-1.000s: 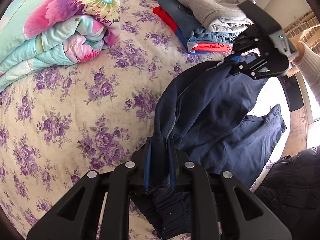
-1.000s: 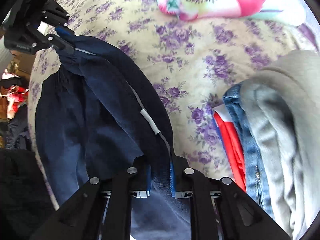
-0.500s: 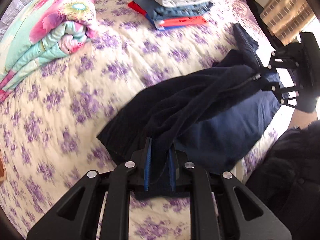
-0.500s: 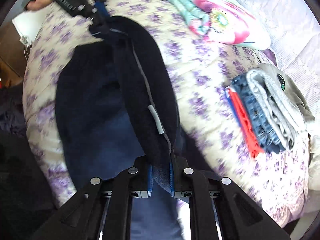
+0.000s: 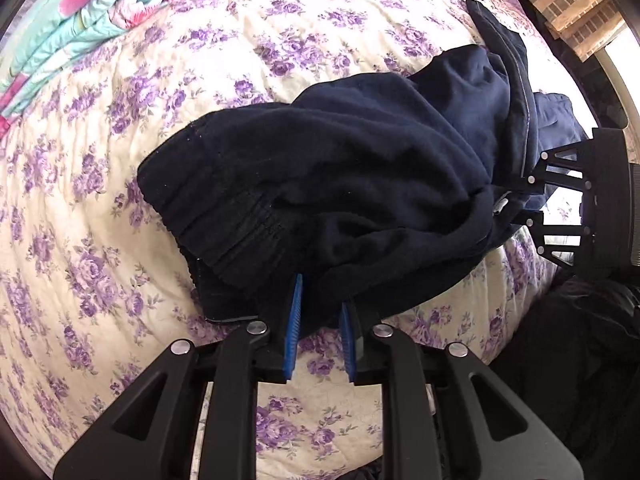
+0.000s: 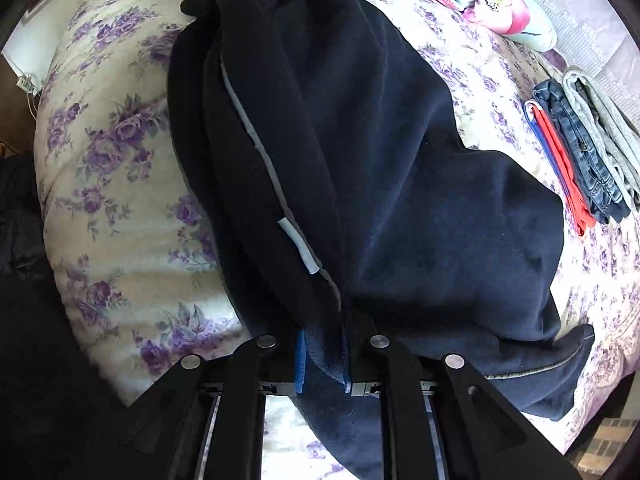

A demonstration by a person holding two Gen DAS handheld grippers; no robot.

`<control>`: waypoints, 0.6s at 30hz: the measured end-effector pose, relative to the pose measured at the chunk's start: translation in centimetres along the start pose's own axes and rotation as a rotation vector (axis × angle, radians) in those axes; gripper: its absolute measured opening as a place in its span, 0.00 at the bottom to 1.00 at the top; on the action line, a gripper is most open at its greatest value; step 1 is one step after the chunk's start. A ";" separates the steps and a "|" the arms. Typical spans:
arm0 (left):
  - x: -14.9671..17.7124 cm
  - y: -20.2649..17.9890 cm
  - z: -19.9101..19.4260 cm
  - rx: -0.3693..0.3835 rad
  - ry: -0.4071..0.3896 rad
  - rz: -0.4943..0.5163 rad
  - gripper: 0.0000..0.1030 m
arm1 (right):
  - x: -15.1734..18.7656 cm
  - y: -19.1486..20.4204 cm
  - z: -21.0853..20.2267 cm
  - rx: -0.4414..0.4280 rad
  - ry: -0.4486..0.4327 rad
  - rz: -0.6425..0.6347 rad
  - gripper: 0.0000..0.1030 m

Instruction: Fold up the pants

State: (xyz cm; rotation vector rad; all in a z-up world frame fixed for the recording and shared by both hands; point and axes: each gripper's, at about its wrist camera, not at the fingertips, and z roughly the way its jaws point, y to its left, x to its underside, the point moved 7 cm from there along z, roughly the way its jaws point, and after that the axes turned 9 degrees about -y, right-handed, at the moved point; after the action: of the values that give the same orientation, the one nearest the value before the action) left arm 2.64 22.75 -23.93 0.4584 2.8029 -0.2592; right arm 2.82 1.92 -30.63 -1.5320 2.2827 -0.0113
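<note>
- Navy fleece is most of what you see: the pants [image 5: 360, 168] lie bunched on the floral bedspread [image 5: 100, 240], with a ribbed band at the heap's left end in the left wrist view.
- Your left gripper [image 5: 320, 320] has its blue pads nearly together on a fold of the pants edge; those jaws have just been easing apart a little, cloth between them.
- Further right in that view, your right gripper [image 5: 516, 204] shows side-on, its tips buried in the fabric beside a small white tab.
- In the right wrist view, the right gripper [image 6: 323, 354] pinches a lighter blue layer of the pants; its jaws have also just been opening slightly, cloth between them.
- Only this view shows the grey stripe [image 6: 256, 136] down the pants; the pad contact itself is hidden by folds.
- The folded quilt [image 5: 80, 12] is cut off at the top left of the left view, and the clothes stack [image 6: 584, 152] appears whole only in the right view.
- You can read no writing on the white tab [image 6: 300, 246].
- A dark bundle [image 5: 580, 360] at the bed's edge is too shadowed to identify.
</note>
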 end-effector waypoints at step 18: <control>-0.5 -0.8 2.6 0.071 -0.155 -0.462 0.57 | -2.5 -2.4 -8.3 -0.325 -0.118 0.241 0.19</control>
State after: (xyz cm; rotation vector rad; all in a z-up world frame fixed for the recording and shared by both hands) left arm 3.52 21.32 -26.09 -0.1974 2.7151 -0.4684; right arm 3.09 1.47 -21.68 -1.3465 2.4441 0.5250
